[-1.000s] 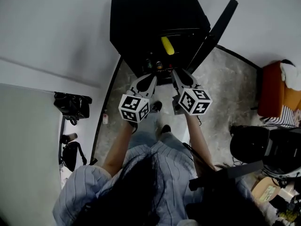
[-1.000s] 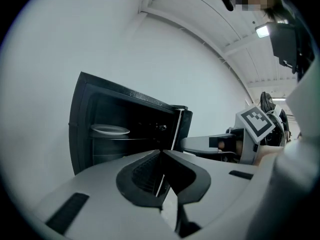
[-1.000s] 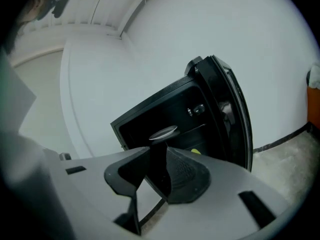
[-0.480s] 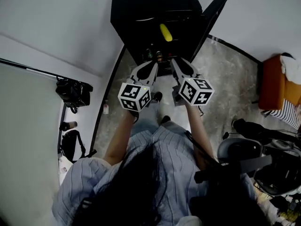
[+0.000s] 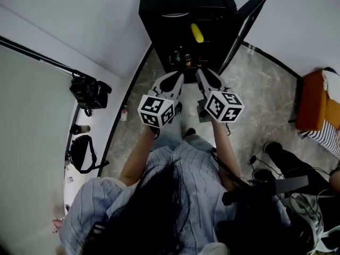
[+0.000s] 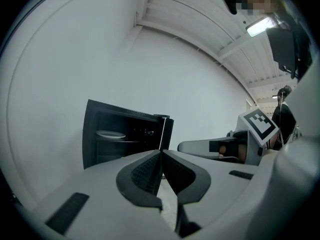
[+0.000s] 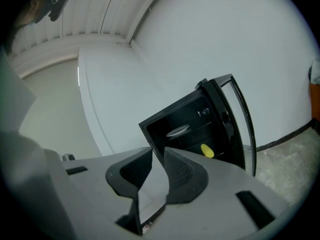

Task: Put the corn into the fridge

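Fingers (image 6: pixel 142 171) of the left gripper (image 5: pixel 177 77) clenched together, empty. Fingers (image 7: pixel 182 171) of the right gripper (image 5: pixel 202 74) narrowly parted after just closing further, nothing between them. Both grippers face the open fridge (image 5: pixel 159 9). The corn (image 5: pixel 197 33) lies on a fridge shelf (image 7: pixel 218 153), below a plate (image 7: pixel 177 131).

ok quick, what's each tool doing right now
left tool: closed, empty
right tool: slightly open, just been closing, nothing between its jaws
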`<state>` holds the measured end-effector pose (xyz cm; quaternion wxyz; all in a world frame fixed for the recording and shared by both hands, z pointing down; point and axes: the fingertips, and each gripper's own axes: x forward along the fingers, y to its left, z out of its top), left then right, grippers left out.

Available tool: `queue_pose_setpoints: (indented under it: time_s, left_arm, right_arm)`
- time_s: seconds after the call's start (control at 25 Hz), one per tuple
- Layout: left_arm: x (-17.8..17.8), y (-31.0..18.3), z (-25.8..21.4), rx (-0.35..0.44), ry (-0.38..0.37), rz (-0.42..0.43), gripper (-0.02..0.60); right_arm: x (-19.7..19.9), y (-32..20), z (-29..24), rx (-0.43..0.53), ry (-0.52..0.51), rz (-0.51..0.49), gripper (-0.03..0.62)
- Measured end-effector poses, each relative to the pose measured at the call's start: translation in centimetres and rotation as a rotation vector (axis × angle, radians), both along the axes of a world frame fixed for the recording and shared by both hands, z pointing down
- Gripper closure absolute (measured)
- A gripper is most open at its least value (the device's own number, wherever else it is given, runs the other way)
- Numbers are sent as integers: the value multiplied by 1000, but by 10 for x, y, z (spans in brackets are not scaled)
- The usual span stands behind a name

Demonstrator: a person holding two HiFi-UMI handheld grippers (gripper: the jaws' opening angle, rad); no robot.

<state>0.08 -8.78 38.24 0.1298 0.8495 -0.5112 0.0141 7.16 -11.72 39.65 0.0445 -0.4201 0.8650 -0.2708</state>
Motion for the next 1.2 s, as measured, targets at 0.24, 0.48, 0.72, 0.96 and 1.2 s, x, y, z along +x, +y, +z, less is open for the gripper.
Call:
queue_pose_setpoints:
  time_s: [0.24, 0.48, 0.72, 0.96, 1.2]
  left_arm:
    - [-13, 10, 1, -17, -17, -19, 559]
    - [-19, 9, 6, -40, -31, 10, 559]
    - [-34, 21, 2, -35, -27, 79, 560]
    - [-84, 47, -11, -23, 10, 96, 558]
    - [-135, 77, 0, -42, 22, 112, 560]
  right_arm:
    - [-8, 9, 3, -37, -42, -12, 511]
    - [-18, 11, 13, -83, -92, -6, 514]
    - [-41, 25, 17, -103, -104, 30, 520]
    - [-90, 59, 15, -113, -116, 52, 531]
    - [-135, 109, 29, -153, -103, 58, 544]
